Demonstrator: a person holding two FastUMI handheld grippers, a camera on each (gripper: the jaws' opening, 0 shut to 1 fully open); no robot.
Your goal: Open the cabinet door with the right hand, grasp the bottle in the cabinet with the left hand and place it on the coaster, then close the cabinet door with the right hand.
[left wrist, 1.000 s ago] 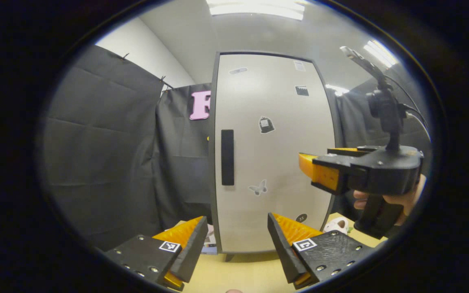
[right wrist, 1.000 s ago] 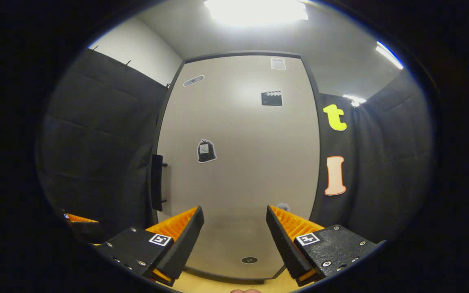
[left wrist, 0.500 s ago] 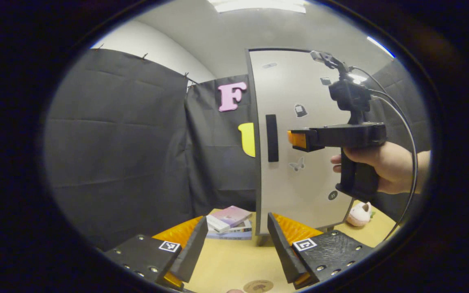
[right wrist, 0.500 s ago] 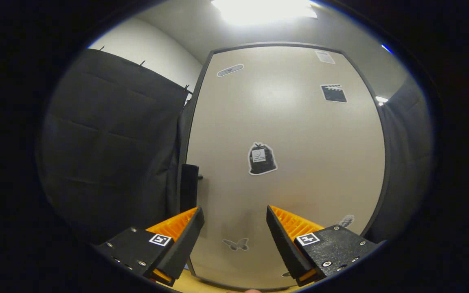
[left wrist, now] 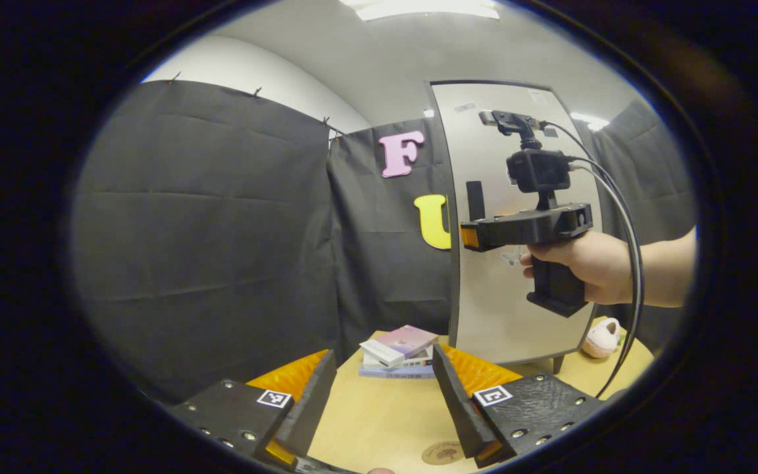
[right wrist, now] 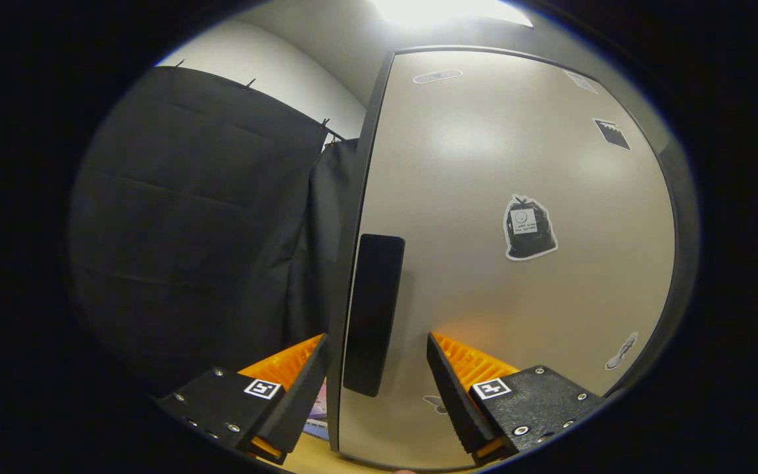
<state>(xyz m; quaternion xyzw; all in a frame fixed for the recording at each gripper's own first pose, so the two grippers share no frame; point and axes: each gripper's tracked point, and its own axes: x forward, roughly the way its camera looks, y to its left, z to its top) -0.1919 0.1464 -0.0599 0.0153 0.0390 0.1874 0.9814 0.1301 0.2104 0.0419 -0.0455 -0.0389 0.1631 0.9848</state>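
Right gripper view: the right gripper (right wrist: 377, 388) hangs with fingers spread apart, the cabinet door (right wrist: 510, 276) close ahead and its dark handle (right wrist: 372, 313) between the fingers, untouched. The door is closed. In the left gripper view the left gripper (left wrist: 382, 401) is released above the table (left wrist: 379, 421), near the coaster (left wrist: 441, 453) and stacked books (left wrist: 397, 352).

Each gripper body is moulded in black textured plastic, studded with small silver screws, and a square black-and-white marker is borne on each finger base of the left gripper (left wrist: 379, 411) and the right gripper (right wrist: 374, 395). In the left gripper view, a pistol-style handle, a small mounted camera and black cables are seen on the right one
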